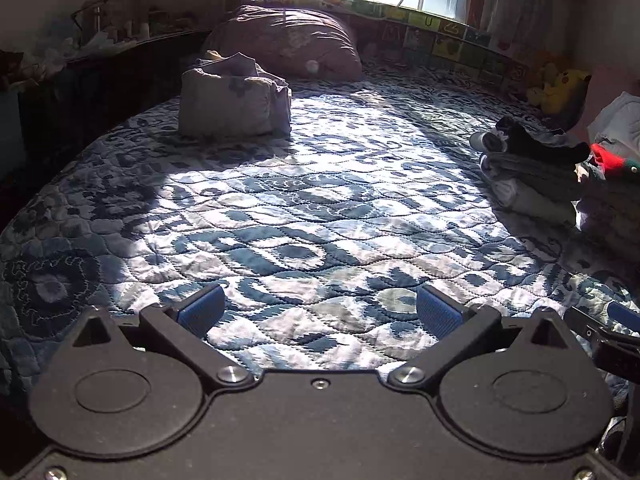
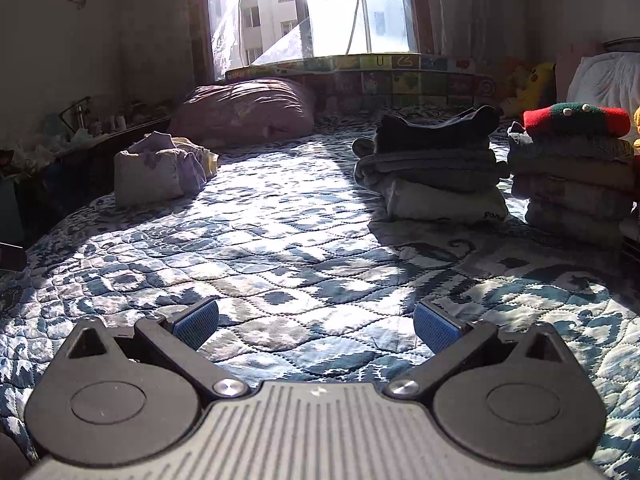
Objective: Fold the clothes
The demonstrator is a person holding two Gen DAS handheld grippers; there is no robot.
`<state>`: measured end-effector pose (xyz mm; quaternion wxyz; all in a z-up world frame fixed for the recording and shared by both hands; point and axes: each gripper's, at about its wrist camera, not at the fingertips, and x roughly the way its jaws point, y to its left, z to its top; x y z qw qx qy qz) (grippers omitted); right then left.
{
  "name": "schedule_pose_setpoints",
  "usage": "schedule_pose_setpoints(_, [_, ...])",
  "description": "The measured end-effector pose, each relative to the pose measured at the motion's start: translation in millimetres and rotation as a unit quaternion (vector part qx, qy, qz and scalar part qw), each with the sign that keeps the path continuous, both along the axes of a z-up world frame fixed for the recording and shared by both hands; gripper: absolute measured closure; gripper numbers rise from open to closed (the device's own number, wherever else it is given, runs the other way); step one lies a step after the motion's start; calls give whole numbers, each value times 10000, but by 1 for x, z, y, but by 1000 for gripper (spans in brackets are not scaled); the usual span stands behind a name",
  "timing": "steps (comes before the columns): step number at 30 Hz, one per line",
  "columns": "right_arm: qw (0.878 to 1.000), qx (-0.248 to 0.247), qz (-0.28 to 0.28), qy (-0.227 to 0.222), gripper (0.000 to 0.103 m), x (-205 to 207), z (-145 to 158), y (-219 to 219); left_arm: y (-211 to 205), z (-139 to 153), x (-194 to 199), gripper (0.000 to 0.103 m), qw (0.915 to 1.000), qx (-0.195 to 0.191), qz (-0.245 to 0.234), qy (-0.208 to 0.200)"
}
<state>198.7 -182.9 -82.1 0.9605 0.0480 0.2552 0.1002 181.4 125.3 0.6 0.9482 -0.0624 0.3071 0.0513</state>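
Note:
Two piles of folded clothes stand on the right of the bed. The nearer grey pile [image 2: 436, 176] has a black garment on top, and the taller pile [image 2: 576, 176] is topped by a red and green knit. In the left wrist view the grey pile [image 1: 532, 176] lies at the far right. My left gripper [image 1: 320, 310] hovers open over the blue patterned quilt [image 1: 304, 216], nothing between its blue pads [image 1: 202, 310]. My right gripper [image 2: 316, 328] is open too, low over the quilt [image 2: 280, 248], well short of the piles.
A folded pale blanket bundle [image 1: 234, 100] sits at the left rear, a pink pillow [image 1: 288, 40] behind it. A colourful alphabet mat [image 2: 400, 76] lines the window side. Yellow plush toy [image 1: 560, 84] and white bedding [image 2: 604, 76] are at the right. A cluttered dark shelf [image 1: 80, 52] runs along the left.

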Motion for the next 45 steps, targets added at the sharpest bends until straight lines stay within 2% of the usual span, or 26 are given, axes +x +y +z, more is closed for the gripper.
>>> schedule_pose_setpoints(4, [9997, 219, 40, 52, 0, 53, -25, -1, 23, -1, 58, 1, 9999, 69, 119, -20])
schedule_pose_setpoints(7, [9989, 437, -137, -116, 0, 74, -44, -12, 42, -1, 100, 1, 9993, 89, 185, -300])
schedule_pose_setpoints(10, [9972, 620, -383, -139, 0, 97, -49, -25, 62, -4, 140, 1, 9975, 81, 231, -669])
schedule_pose_setpoints(12, [9960, 745, -491, -18, 0, 111, -54, -30, 75, -9, 167, 1, 9959, 55, 290, -852])
schedule_pose_setpoints(14, [9950, 851, -489, 170, 0, 121, -61, -32, 87, -14, 198, 2, 9965, 47, 318, -775])
schedule_pose_setpoints(20, [9934, 1032, -447, 234, 0, 125, -65, -34, 111, -17, 272, 6, 9951, 109, 587, -791])
schedule_pose_setpoints(24, [9921, 1153, -419, 277, 0, 128, -69, -35, 119, -22, 319, 6, 9925, 392, 757, -873])
schedule_pose_setpoints(30, [9909, 1263, -381, 266, 0, 135, -77, -41, 139, -36, 388, 15, 9893, 578, 1051, -831])
schedule_pose_setpoints(32, [9904, 1302, -372, 272, 0, 135, -78, -41, 144, -43, 408, 23, 9886, 664, 1126, -753])
schedule_pose_setpoints(36, [9906, 1291, -345, 295, 0, 136, -79, -38, 155, -56, 444, 25, 9871, 627, 1353, -575])
schedule_pose_setpoints(37, [9903, 1317, -336, 292, 0, 135, -79, -40, 158, -60, 453, 31, 9869, 613, 1423, -460])
schedule_pose_setpoints(38, [9900, 1343, -327, 288, 0, 134, -79, -41, 162, -63, 462, 43, 9863, 565, 1517, -304])
schedule_pose_setpoints(39, [9897, 1368, -319, 285, 0, 133, -79, -42, 167, -66, 469, 51, 9859, 458, 1604, -144])
schedule_pose_setpoints(41, [9894, 1385, -313, 288, 0, 134, -79, -43, 177, -71, 477, 89, 9837, 225, 1779, 120])
schedule_pose_setpoints(43, [9893, 1393, -306, 295, 0, 134, -79, -42, 180, -74, 478, 103, 9832, 183, 1809, 165])
schedule_pose_setpoints(45, [9892, 1407, -290, 308, 0, 134, -78, -42, 178, -72, 471, 103, 9851, 223, 1703, 23])
